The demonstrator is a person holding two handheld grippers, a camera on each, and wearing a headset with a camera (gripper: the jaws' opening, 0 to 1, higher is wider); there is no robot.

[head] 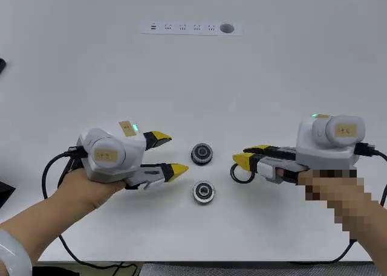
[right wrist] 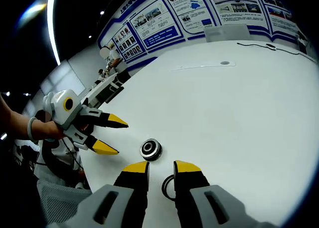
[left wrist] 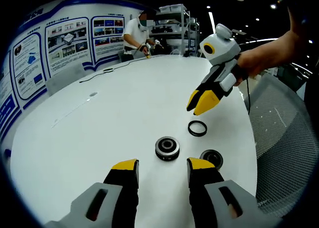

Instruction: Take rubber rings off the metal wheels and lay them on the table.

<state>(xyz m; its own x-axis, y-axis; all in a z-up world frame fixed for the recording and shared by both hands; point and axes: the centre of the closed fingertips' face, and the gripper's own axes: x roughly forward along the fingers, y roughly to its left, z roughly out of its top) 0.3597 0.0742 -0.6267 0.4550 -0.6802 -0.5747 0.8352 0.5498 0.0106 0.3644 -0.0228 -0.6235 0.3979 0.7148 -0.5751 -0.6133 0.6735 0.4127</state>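
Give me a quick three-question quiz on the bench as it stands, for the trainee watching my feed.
1. Count: how many metal wheels lie on the table between the left gripper and the right gripper?
2. True or false: the left gripper's jaws stand shut.
3. Pick one: the loose rubber ring lies A) on the table by the right gripper's jaws, B) by the left gripper's jaws, C) on top of a wheel.
Key: 1 two; 2 false; 3 A.
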